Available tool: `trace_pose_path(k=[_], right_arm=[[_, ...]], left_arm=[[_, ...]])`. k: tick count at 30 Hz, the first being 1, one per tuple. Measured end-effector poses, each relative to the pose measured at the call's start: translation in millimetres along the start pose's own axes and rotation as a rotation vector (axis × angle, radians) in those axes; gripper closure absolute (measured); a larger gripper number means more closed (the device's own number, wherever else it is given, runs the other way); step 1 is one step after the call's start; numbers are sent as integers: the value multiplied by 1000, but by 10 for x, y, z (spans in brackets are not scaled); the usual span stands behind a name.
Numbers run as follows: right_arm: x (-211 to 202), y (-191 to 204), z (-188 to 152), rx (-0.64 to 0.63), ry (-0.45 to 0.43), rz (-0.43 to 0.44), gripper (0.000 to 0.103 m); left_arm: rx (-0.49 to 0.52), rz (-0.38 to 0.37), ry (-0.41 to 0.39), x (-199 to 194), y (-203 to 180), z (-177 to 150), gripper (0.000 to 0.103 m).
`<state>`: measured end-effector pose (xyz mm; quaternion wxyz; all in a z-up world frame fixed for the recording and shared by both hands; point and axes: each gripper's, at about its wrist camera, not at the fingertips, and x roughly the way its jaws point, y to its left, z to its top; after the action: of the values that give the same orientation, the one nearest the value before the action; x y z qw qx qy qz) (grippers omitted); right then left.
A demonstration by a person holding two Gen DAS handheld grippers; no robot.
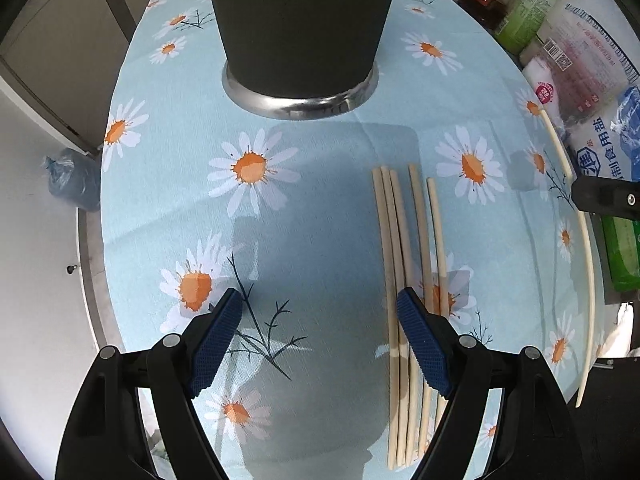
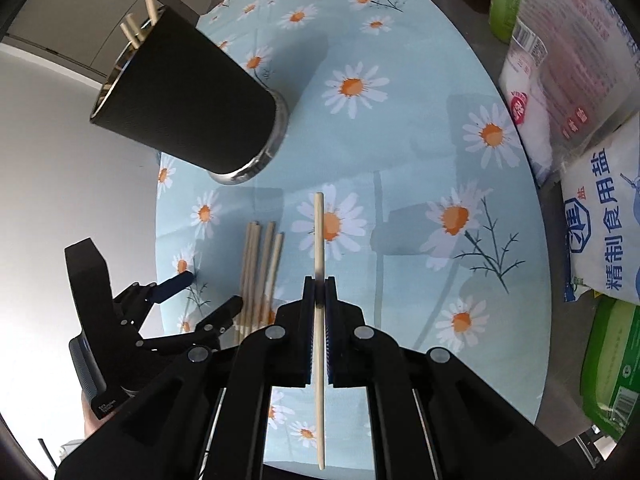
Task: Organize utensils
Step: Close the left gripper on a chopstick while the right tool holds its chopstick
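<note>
The right claw [image 2: 319,292] is clamped on a single wooden chopstick [image 2: 319,240], which runs lengthwise between its blue pads and juts out ahead of the tips and back under the frame; gripping it near the middle probably keeps it balanced for carrying to the black holder [image 2: 188,108]. That holder stands ahead and to the left of the right claw on the daisy-print table [image 2: 440,80], and several pale stick ends [image 2: 138,26] already poke from its mouth, so it is likely the place where the utensils are gathered. The left claw [image 1: 320,316] hangs wide and empty, pointing down at the cloth, with the loose chopsticks [image 1: 394,240] lying side by side just past its right pad, one pad partly over them; that stance suggests it is lining up to take another. To the right of the right claw, along the table edge, a white bag [image 2: 600,220] reads "精制食用盐"; the other packets beside it carry print too small to read.
</note>
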<state>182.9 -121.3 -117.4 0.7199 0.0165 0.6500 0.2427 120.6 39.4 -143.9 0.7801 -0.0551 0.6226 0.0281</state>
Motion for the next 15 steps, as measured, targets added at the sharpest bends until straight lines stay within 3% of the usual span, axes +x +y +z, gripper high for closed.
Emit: trace_pose_path(k=[15], right_arm=[[0, -47, 45, -61, 12, 41, 98]], left_arm=[[-41, 89, 27, 59, -87, 53, 26]])
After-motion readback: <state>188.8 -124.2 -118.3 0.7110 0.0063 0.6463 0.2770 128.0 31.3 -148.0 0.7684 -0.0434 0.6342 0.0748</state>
